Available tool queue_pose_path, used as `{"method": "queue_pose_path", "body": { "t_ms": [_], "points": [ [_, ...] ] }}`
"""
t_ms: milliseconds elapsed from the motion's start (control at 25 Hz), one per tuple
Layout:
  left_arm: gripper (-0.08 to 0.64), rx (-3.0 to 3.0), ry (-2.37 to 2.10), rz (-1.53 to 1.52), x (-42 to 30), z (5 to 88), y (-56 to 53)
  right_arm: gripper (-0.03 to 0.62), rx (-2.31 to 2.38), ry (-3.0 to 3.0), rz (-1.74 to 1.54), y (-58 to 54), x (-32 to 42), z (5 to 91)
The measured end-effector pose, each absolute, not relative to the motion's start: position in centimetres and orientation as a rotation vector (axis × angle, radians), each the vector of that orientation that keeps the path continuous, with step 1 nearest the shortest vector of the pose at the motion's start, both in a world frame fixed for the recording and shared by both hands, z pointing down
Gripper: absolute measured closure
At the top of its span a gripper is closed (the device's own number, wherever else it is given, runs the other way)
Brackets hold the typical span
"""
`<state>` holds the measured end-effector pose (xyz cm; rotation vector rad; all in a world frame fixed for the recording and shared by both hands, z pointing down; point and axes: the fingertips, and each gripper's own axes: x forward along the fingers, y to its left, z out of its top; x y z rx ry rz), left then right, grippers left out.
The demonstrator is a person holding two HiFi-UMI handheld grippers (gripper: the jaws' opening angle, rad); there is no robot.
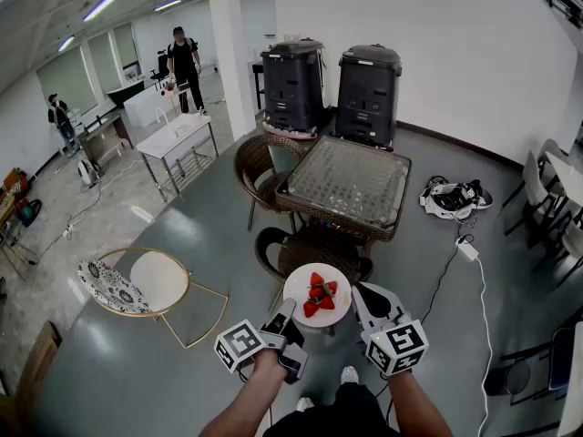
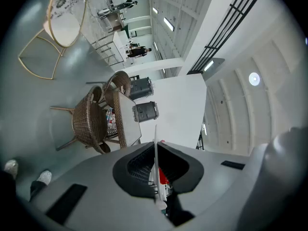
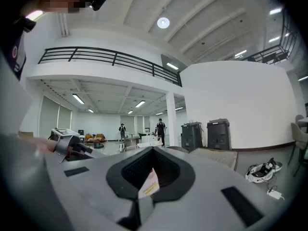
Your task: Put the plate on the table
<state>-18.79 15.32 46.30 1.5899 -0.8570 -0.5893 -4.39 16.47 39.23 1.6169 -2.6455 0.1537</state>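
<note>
A white plate (image 1: 301,285) with several red strawberries (image 1: 318,295) hangs above a wicker chair, short of the glass-topped wicker table (image 1: 351,178). My left gripper (image 1: 288,308) is shut on the plate's near-left rim. In the left gripper view the plate (image 2: 155,143) shows edge-on as a thin white line pinched between the jaws of the left gripper (image 2: 155,150), with a strawberry (image 2: 163,177) behind. My right gripper (image 1: 359,292) sits just right of the plate, apart from it. In the right gripper view the right gripper (image 3: 153,152) looks shut, with only a small paper label (image 3: 149,184) in its hollow.
Two wicker chairs (image 1: 314,248) (image 1: 257,164) stand at the table's near and left sides. Two dark bins (image 1: 369,94) stand behind it against the white wall. A round gold-framed chair (image 1: 159,282) is to the left, and cables and a bag (image 1: 454,197) lie to the right.
</note>
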Motion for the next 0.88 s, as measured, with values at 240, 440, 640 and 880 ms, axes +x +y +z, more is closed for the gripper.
{"method": "queue_pose_path", "body": {
  "t_ms": [240,440,640,880],
  "points": [
    [0.541,1.589,-0.853,-0.590,-18.6,46.5,15.1,0.588,1.609,-2.657,0.154,16.1,-4.5,39.4],
    [0.541,1.590,-0.861,-0.584,-18.1,46.5,15.0,0.588,1.609,-2.658,0.157,15.9,-3.9,39.4],
    [0.541,1.589,-0.875,-0.577,-17.3,47.1,14.0,0.588,1.609,-2.664,0.165,14.7,-2.8,39.8],
    [0.541,1.582,-0.904,-0.570,-15.6,47.6,12.2,0.588,1.589,-2.685,0.186,12.3,-0.9,40.2]
  ]
}}
